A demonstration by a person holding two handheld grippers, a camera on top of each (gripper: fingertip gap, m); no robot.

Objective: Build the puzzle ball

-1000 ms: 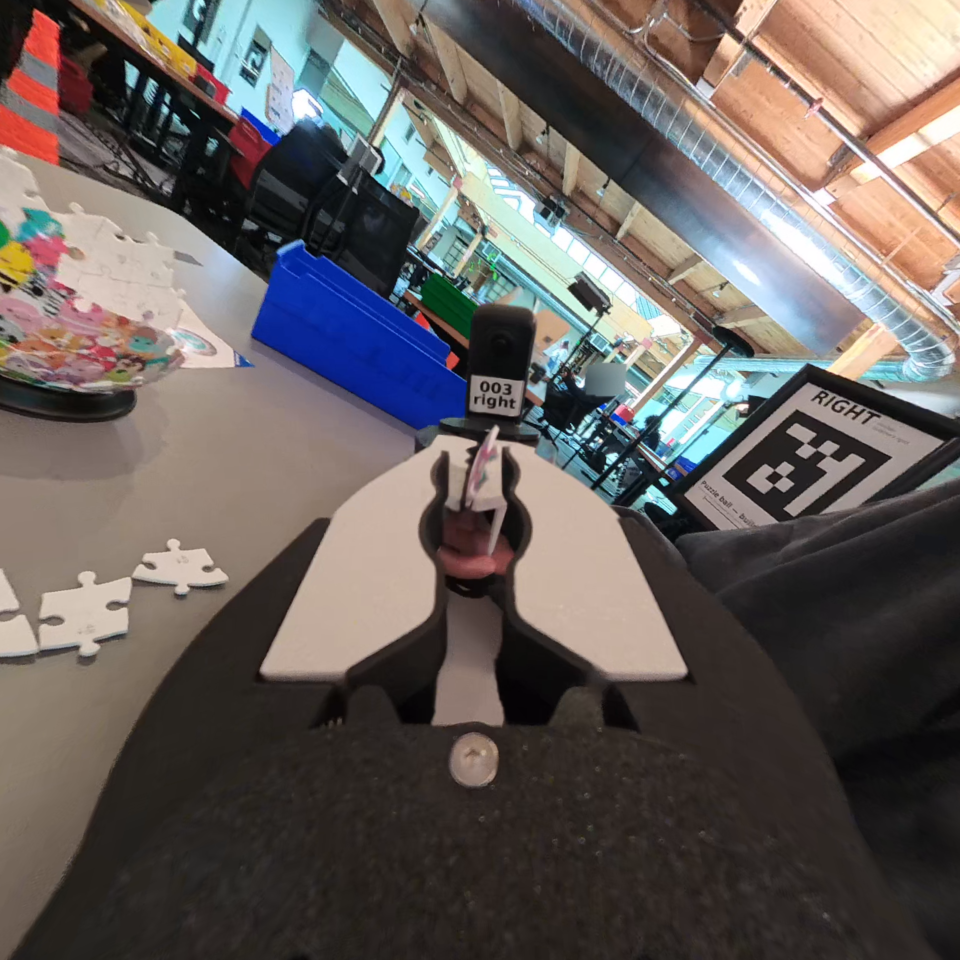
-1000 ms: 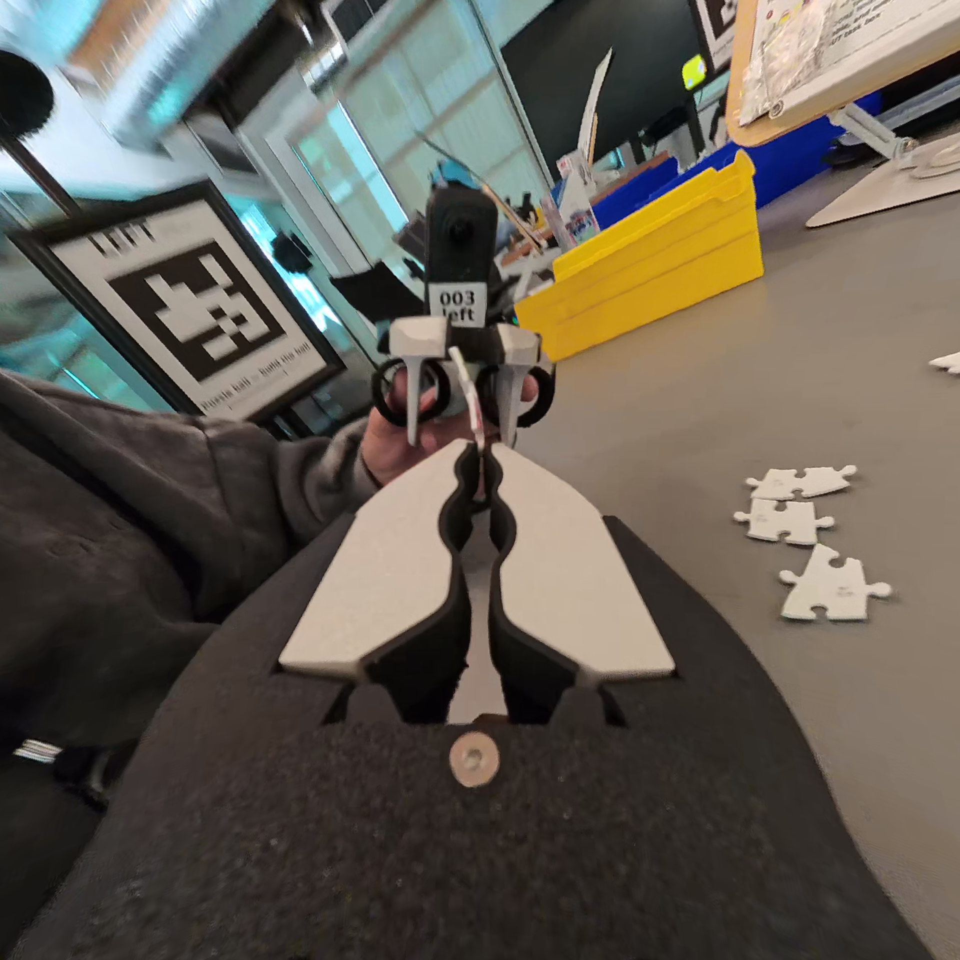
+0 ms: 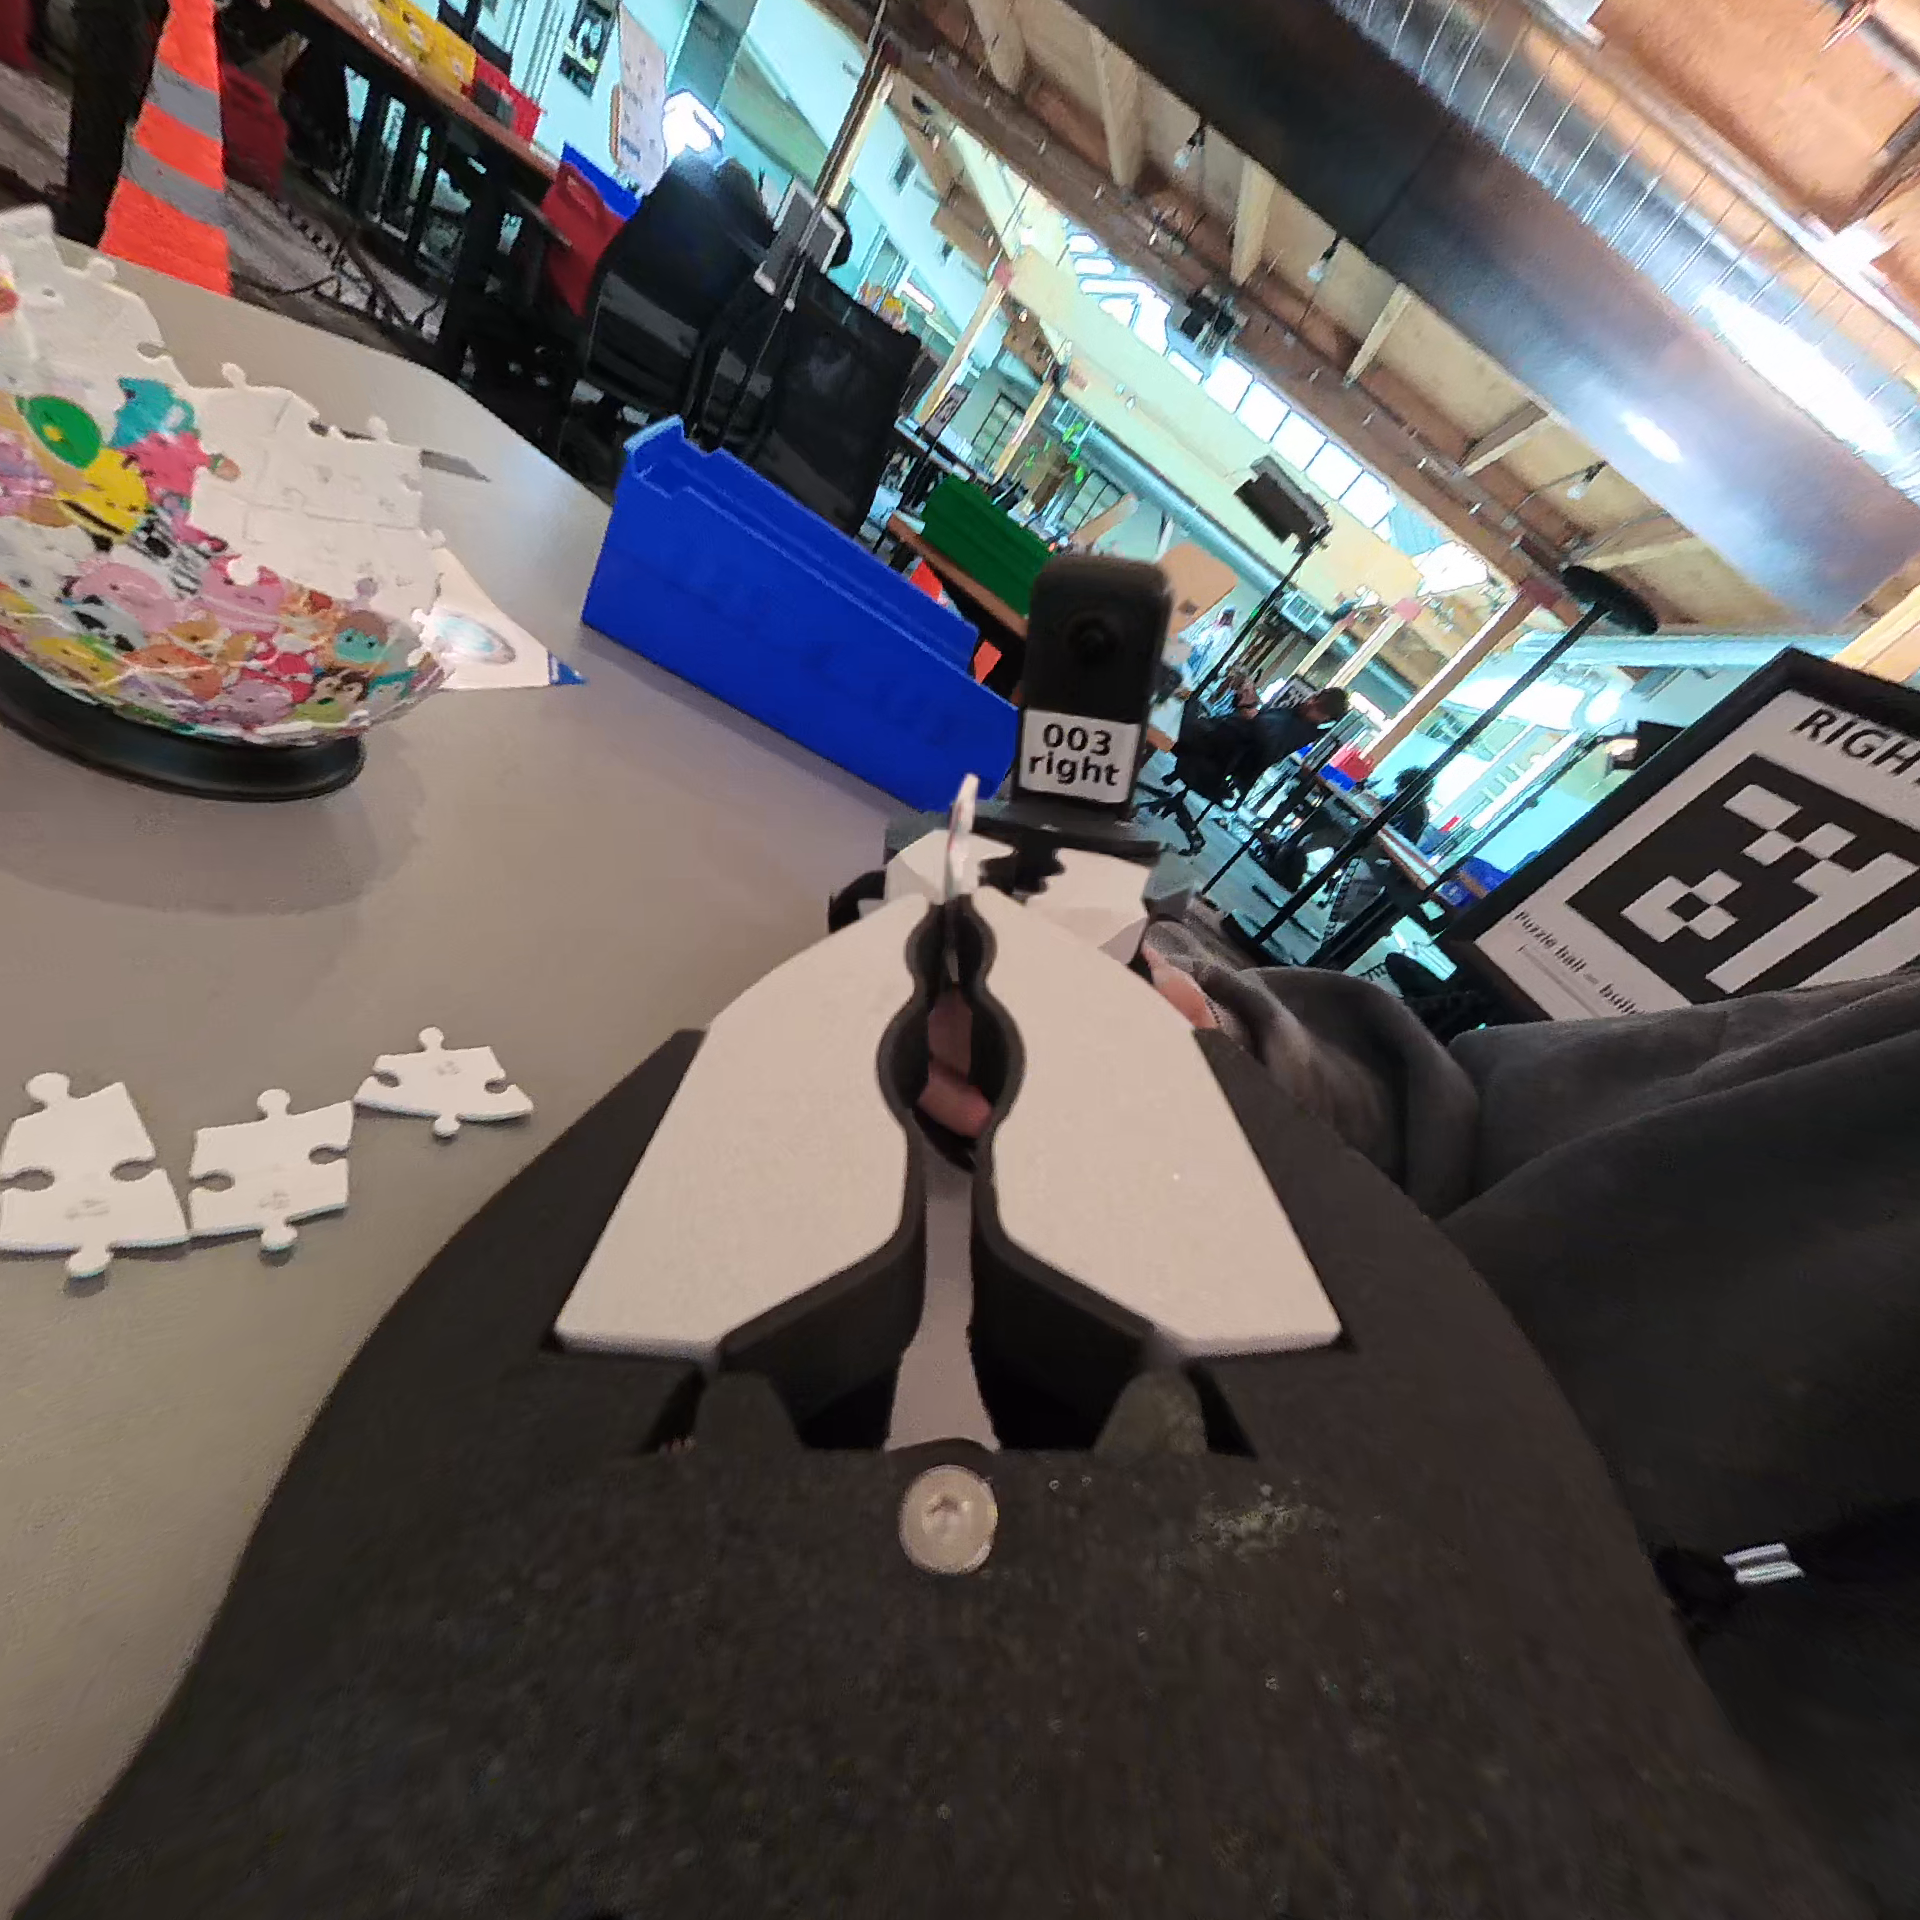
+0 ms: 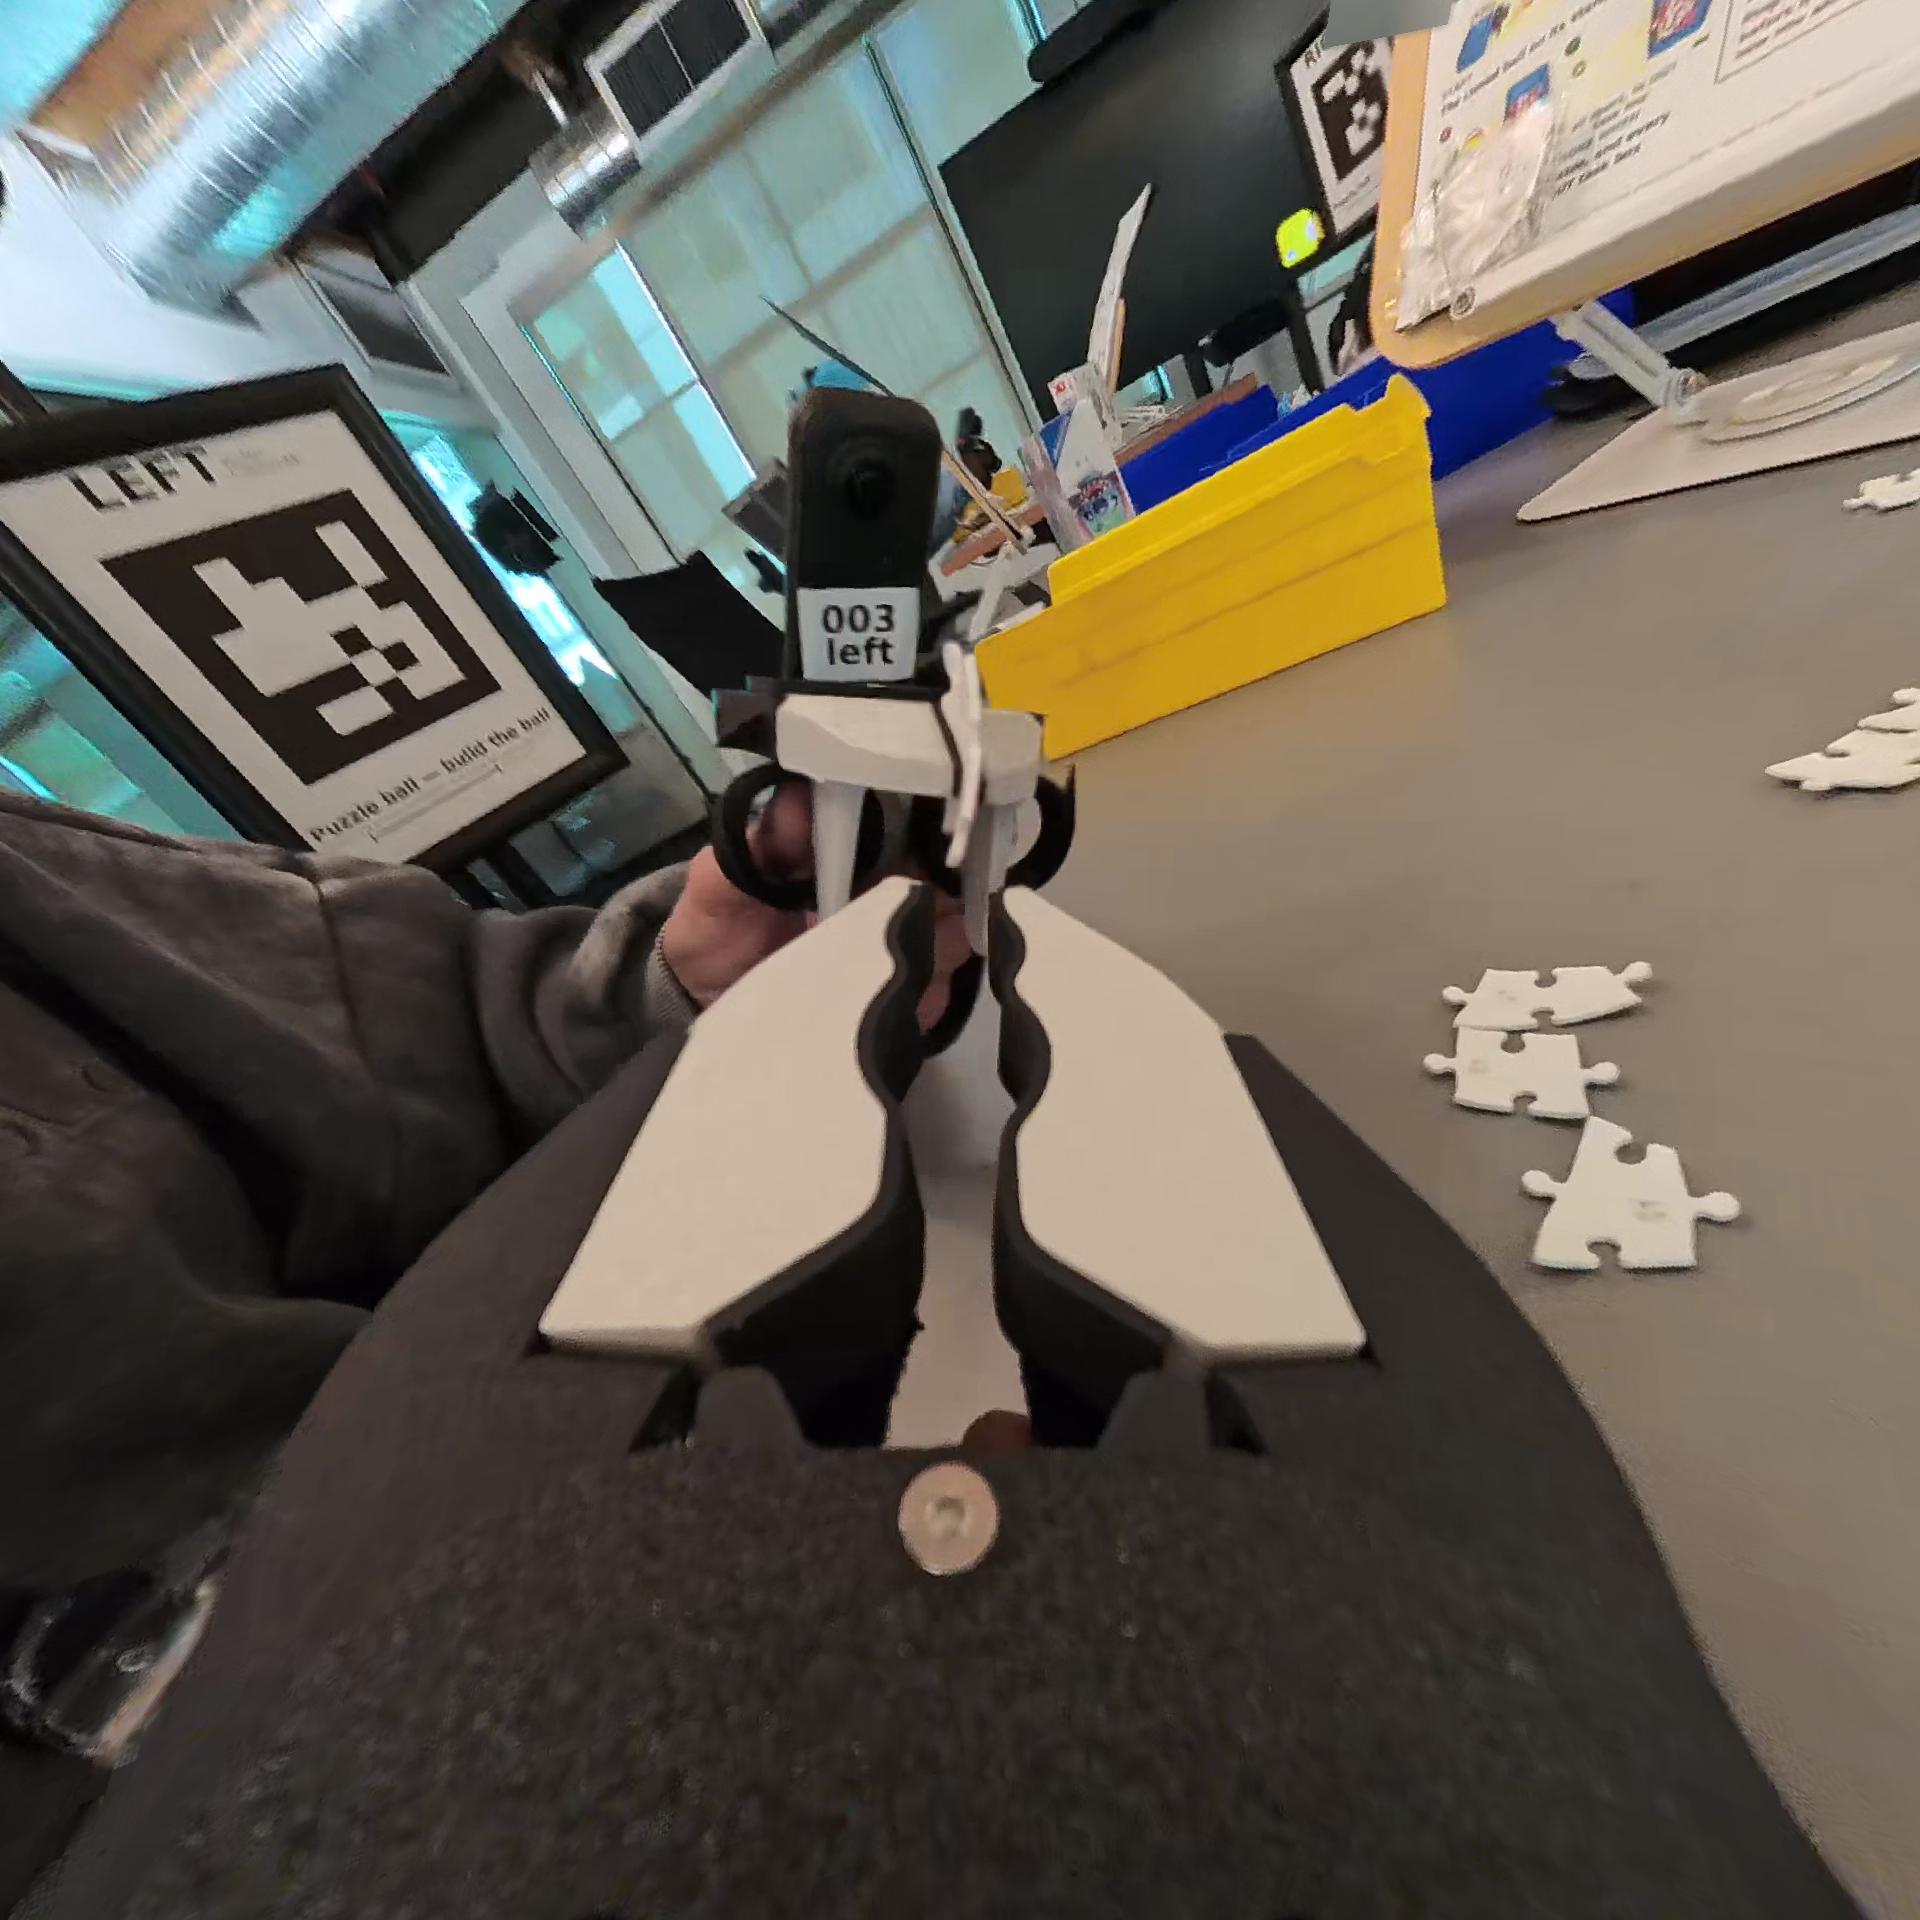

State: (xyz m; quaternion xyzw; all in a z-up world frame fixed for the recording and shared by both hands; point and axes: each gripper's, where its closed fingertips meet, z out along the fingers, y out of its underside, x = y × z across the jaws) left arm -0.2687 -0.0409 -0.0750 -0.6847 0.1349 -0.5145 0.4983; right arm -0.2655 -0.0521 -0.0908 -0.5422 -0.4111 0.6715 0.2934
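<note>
Left gripper (image 3: 951, 914) pinches a puzzle piece (image 3: 958, 852) edge-on at its tips; right gripper (image 4: 956, 914) gapes, empty; half-built ball (image 3: 197, 582) sits left

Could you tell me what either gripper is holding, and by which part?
The left gripper pinches a puzzle piece by its lower edge; the right gripper is open, empty.

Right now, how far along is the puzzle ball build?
Done: the colourful lower bowl of the puzzle ball stands on its black stand, top open. In hand: the left gripper pinches one thin white puzzle piece; the right gripper is slightly open. Left: three white face-down pieces on the grey table, plus more.
</note>
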